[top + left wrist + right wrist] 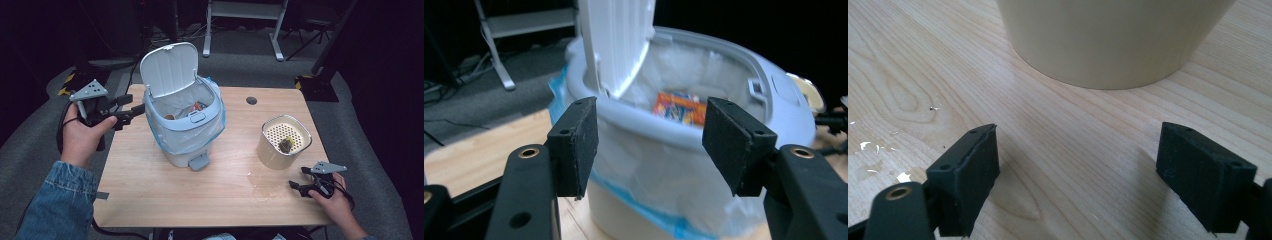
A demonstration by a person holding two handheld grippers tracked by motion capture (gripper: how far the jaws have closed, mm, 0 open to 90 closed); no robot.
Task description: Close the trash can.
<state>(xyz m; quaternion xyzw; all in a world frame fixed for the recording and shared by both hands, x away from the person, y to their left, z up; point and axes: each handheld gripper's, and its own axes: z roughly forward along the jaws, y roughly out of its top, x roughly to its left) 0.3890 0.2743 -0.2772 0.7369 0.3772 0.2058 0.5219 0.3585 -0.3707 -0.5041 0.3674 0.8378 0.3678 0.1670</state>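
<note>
A white pedal bin (185,142) with a blue-edged liner stands left of the table's middle, its lid (169,67) raised. Rubbish lies inside it, among it an orange packet (679,107). My left gripper (134,106) is held off the table just left of the bin's rim (634,117), open, its pads empty and pointing at the bin. A cream pot (272,152) with a perforated insert stands at the right, a dark scrap (285,145) in it. My right gripper (298,178) rests low near the front right edge, open, facing the pot's wall (1108,40).
The bin's pedal (198,161) juts toward the front. Wet specks (262,182) mark the wood in front of the pot, also wet specks (878,150) left of my right jaws. A dark cable hole (251,100) sits at the table's back. Desk legs (277,35) stand on the floor beyond.
</note>
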